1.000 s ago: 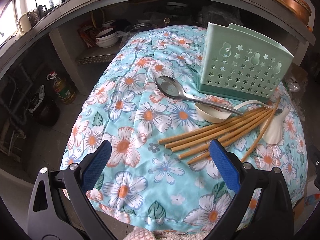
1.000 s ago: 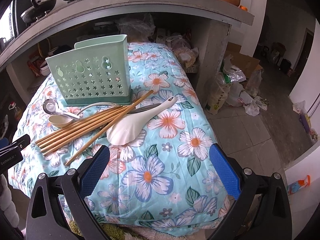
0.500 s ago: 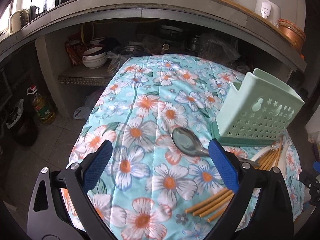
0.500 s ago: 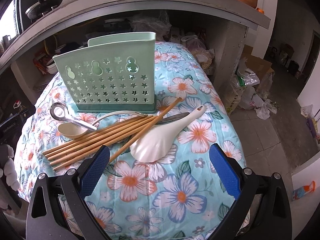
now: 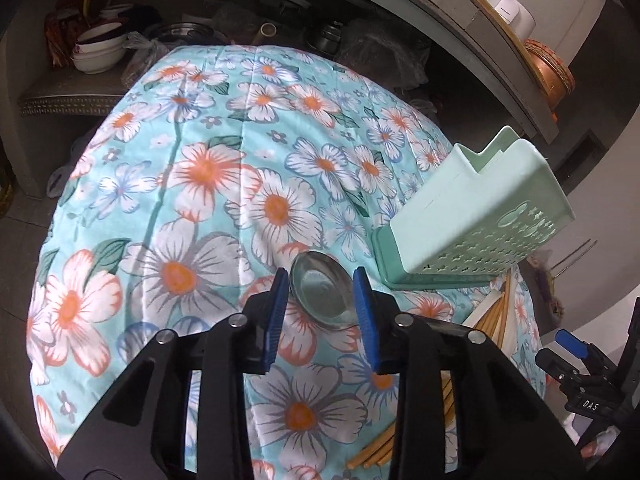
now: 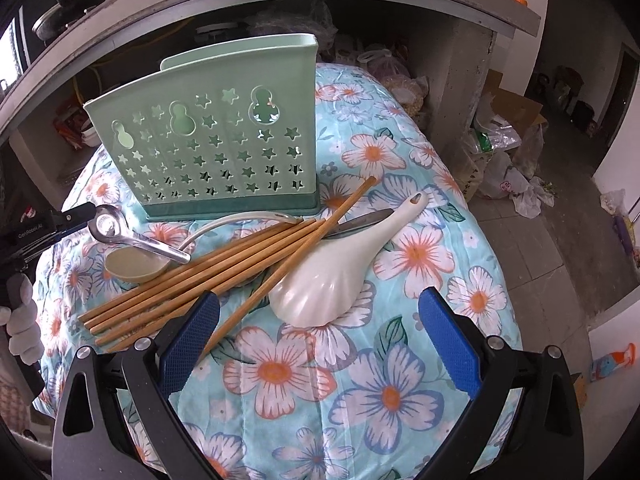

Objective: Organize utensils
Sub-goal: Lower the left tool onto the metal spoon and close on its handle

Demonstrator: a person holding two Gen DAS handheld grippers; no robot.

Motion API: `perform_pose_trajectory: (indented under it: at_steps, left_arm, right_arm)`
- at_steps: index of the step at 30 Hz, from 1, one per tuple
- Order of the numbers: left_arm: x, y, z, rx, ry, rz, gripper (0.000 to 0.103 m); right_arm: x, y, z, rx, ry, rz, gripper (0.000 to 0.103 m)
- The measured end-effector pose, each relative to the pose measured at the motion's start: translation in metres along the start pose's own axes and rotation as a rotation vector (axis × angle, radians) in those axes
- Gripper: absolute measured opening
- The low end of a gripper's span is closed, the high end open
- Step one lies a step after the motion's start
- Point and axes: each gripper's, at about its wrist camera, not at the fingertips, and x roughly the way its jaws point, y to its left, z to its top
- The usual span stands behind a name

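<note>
Metal spoon [image 5: 324,295] flat on the flowered tabletop [image 5: 208,184], just left of the green holder [image 5: 472,236], bowl framed by the left tongs [image 5: 321,300].

Closing in just now, pads either side of the bowl, not clearly pressing yet. Probably light, stiff and slick; rounded bowl apt to squirt out, so better taken lower, across the neck or handle. Right tongs [image 6: 316,340] spread wide and empty, near the wooden chopsticks [image 6: 208,276] and the white ceramic spoon [image 6: 336,280], likely heavier and breakable.
</note>
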Motion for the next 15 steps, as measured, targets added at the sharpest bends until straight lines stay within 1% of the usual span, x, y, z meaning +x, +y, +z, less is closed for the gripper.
perform_pose_trajectory:
  at_steps: [2, 4, 9, 15]
  left_arm:
    - [0.009, 0.006, 0.0, -0.017, 0.029, -0.015, 0.022]
    - [0.017, 0.011, -0.001, -0.045, 0.049, -0.038, 0.019]
    - [0.023, 0.014, -0.002, -0.057, 0.038, -0.057, 0.014]
    - [0.02, 0.015, 0.004, -0.077, 0.014, -0.068, 0.008]
  right_arm:
    - [0.002, 0.0, 0.0, 0.006, 0.005, -0.002, 0.097]
    - [0.003, 0.0, 0.0, 0.01, 0.008, -0.005, 0.097]
    - [0.009, -0.002, -0.002, 0.032, 0.024, -0.002, 0.097]
    - [0.009, -0.005, -0.004, 0.046, 0.027, 0.008, 0.097]
